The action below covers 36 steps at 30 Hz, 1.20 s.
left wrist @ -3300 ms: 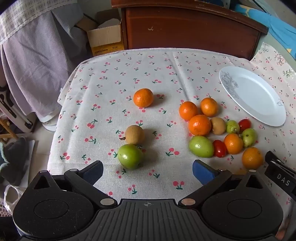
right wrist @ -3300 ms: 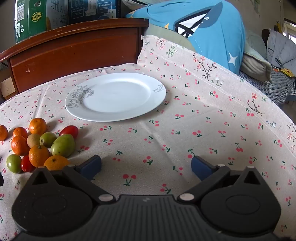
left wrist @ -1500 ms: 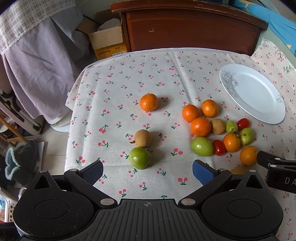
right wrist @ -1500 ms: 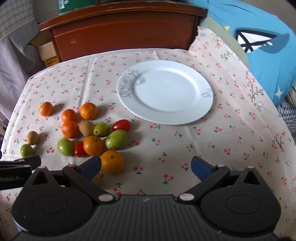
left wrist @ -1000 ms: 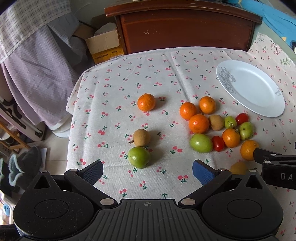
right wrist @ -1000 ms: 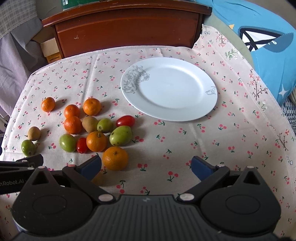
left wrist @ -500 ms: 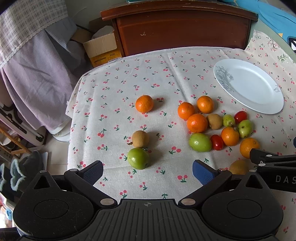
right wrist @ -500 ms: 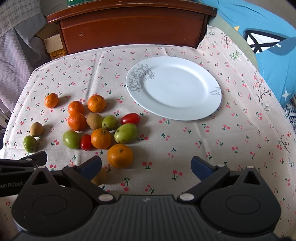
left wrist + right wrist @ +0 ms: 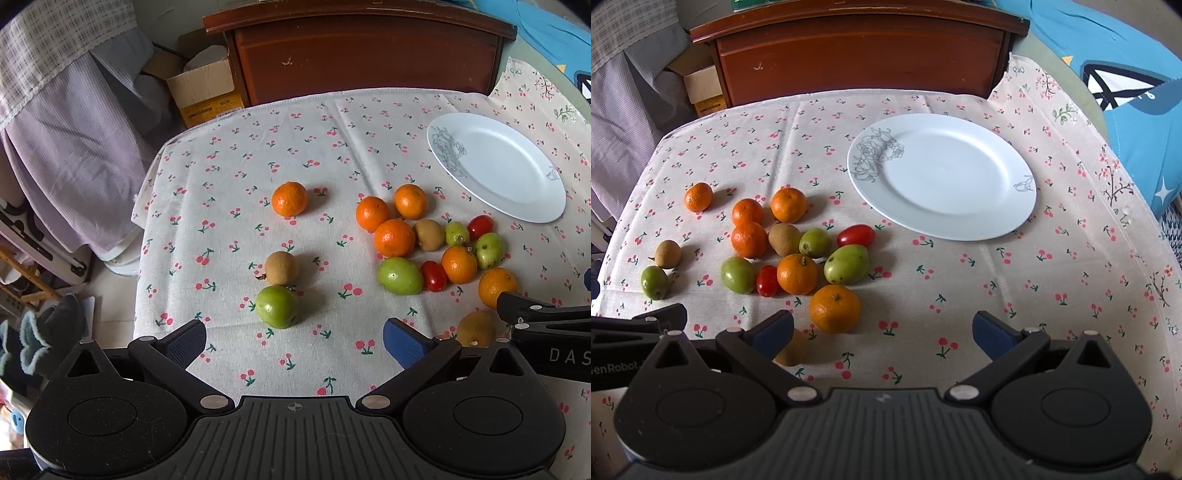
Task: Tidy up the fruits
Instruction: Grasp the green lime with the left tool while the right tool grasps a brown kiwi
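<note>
A cluster of oranges, green fruits, kiwis and cherry tomatoes (image 9: 798,251) lies on the cherry-print cloth, left of an empty white plate (image 9: 942,177). A lone orange (image 9: 289,198), a brown fruit (image 9: 281,268) and a green fruit (image 9: 277,306) lie apart on the left. My left gripper (image 9: 293,338) is open and empty above the cloth near the green fruit. My right gripper (image 9: 882,328) is open and empty; a large orange (image 9: 834,308) lies just ahead of its left finger, and a brown fruit (image 9: 792,349) is partly hidden behind that finger.
A dark wooden cabinet (image 9: 362,48) stands behind the table. A cardboard box (image 9: 203,88) and hanging purple cloth (image 9: 74,140) are at the far left. A blue cushion (image 9: 1126,74) is at the right. The table's left edge drops to a cluttered floor.
The right gripper swung left from the plate side, so the fruit cluster and whole table came into its view. The left gripper drew back and rose a little. Both stayed open.
</note>
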Motion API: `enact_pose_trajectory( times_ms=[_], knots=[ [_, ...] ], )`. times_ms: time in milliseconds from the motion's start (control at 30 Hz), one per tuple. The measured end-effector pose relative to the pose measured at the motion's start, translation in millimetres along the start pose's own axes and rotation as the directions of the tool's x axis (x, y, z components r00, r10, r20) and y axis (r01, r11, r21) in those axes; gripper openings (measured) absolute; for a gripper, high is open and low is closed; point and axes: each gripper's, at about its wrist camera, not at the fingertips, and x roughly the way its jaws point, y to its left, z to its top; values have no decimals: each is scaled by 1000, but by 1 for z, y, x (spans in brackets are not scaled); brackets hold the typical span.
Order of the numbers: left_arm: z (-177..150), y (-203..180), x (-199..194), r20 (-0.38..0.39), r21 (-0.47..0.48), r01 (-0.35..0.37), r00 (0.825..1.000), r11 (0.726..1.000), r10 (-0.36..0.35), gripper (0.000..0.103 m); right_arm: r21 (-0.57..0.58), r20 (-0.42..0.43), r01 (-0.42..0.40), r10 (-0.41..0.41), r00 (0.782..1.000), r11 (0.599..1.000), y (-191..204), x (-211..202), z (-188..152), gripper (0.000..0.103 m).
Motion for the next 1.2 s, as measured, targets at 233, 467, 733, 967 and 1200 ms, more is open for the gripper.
enact_pose_trajectory(
  times_ms=[233, 467, 733, 967, 1200],
  knots=[
    [0, 1, -4, 5, -7, 3, 1000, 1000, -3, 102, 2, 8, -5, 5, 1000, 1000, 0, -3, 0, 102],
    [2, 12, -9, 29, -14, 55, 998, 998, -55, 103, 1, 36, -47, 47, 998, 999, -5, -10, -1, 102],
    [2, 53, -6, 64, -78, 53, 997, 996, -48, 103, 20, 66, -160, 159, 985, 987, -29, -22, -13, 98],
    [-6, 68, 13, 50, -156, 46, 998, 987, -39, 102, 32, 17, -247, 247, 969, 968, -37, -21, -36, 87],
    [-1, 59, 22, 99, -152, 42, 995, 987, -27, 101, 26, -16, -301, 302, 953, 953, -30, -17, -52, 83]
  ],
)
